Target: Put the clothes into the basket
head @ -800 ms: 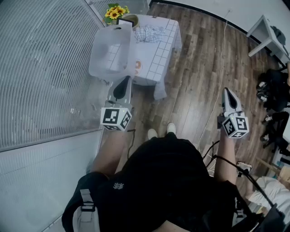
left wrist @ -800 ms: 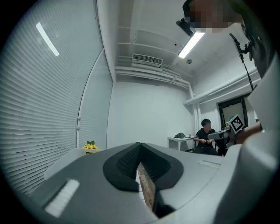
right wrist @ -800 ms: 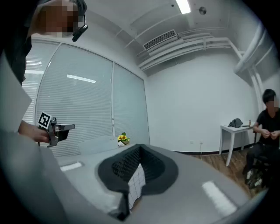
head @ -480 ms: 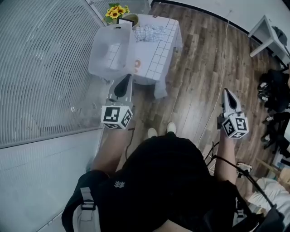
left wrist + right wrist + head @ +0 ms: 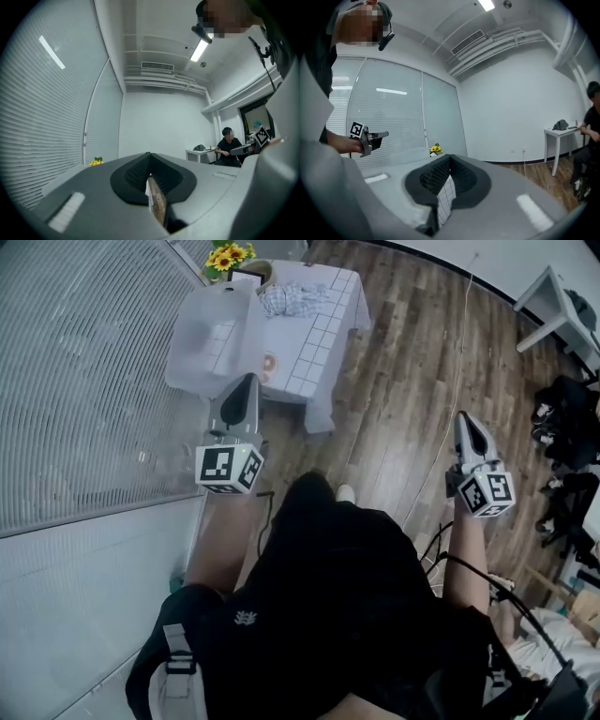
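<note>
A checked garment (image 5: 292, 299) lies crumpled at the far end of a small table (image 5: 323, 329) covered in a white grid cloth. A translucent plastic basket (image 5: 211, 338) stands on the table's left side and looks empty. My left gripper (image 5: 246, 382) is shut with nothing in it; its tip is just short of the basket's near edge. My right gripper (image 5: 466, 423) is also shut and empty, out over the wood floor well to the right of the table. In each gripper view the jaws meet at the tips (image 5: 150, 154) (image 5: 449, 157). The right gripper view shows the left gripper (image 5: 370, 138) at its left.
Sunflowers (image 5: 223, 256) and a small frame stand at the table's far corner. A blind-covered glass wall (image 5: 84, 390) runs along the left. A cable (image 5: 450, 381) crosses the floor. A white desk (image 5: 562, 306) and dark bags (image 5: 567, 418) are at the right, where a person (image 5: 228, 147) sits.
The person has stepped toward the table, one shoe now hidden. Both grippers have shifted forward and a little left, the left one closer to the basket. Both stay shut.
</note>
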